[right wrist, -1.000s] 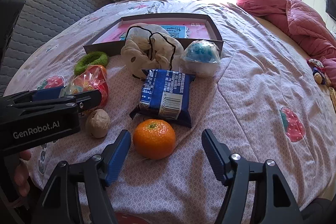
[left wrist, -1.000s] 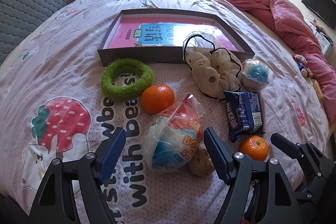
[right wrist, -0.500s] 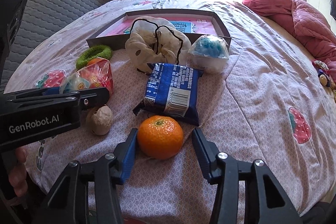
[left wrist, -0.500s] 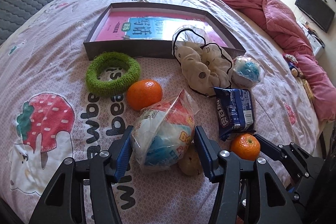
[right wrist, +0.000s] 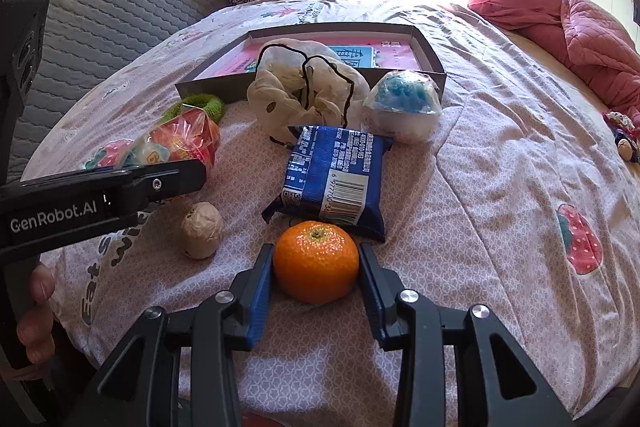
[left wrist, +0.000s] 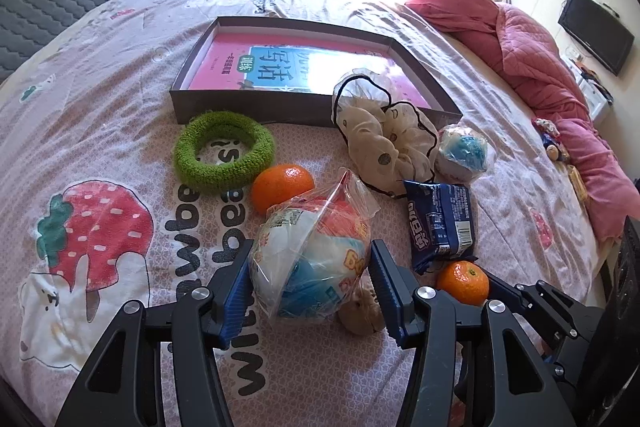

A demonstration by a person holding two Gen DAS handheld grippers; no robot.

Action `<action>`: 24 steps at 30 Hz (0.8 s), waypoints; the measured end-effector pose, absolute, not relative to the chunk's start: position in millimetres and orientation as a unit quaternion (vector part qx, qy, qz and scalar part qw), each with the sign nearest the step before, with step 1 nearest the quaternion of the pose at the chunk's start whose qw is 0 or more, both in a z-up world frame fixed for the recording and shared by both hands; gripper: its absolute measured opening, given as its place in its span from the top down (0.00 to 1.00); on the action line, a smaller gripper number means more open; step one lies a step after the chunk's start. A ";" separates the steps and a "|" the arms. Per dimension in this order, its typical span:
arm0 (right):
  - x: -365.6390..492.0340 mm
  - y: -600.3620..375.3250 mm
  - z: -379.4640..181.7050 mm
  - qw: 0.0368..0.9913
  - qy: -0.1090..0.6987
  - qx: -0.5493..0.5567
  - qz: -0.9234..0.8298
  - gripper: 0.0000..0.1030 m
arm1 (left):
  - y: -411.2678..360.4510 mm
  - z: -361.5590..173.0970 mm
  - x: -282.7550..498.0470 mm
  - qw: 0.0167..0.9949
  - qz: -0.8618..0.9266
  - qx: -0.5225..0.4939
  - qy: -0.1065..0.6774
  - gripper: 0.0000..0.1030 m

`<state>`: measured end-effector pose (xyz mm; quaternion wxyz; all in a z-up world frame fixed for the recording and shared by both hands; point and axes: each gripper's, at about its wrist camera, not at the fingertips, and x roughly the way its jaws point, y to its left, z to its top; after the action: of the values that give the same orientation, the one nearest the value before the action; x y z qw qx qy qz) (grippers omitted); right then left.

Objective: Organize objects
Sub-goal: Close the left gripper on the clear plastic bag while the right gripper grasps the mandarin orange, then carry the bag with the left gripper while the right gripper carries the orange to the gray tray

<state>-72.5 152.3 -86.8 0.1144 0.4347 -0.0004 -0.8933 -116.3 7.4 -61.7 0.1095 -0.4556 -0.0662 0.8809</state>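
Left tool is clamped on the wrapped toy ball, pads pressing its plastic. Right tool is closing on the near orange, which sits between its pads, both of them touching the peel. Tight quarters: a walnut sits just left of the right tool, a blue snack packet directly ahead. The open box lies further ahead on the bed, with bare bedsheet to its right. The second orange hides behind the ball's wrapper in the right view.
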 end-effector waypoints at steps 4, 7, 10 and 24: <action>-69.0 154.2 -81.5 0.118 -0.005 0.425 -0.897 0.61 | 6.0 -56.8 -112.6 0.111 0.884 -0.449 -0.066 0.45; -67.7 154.8 -77.6 0.121 -0.008 0.419 -0.900 0.61 | 4.7 -53.7 -109.8 0.109 0.887 -0.444 -0.064 0.45; -65.7 154.8 -73.1 0.125 -0.011 0.410 -0.903 0.61 | 2.0 -51.1 -107.9 0.107 0.889 -0.441 -0.067 0.45; -57.3 153.7 -52.0 0.121 -0.004 0.375 -0.919 0.61 | -2.1 -34.5 -91.1 0.103 0.899 -0.421 -0.061 0.45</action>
<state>-57.3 153.7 -52.0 0.1213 0.3755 -0.0042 -0.9189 -91.1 -2.1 -34.5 0.1033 -0.4206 -0.0613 0.8993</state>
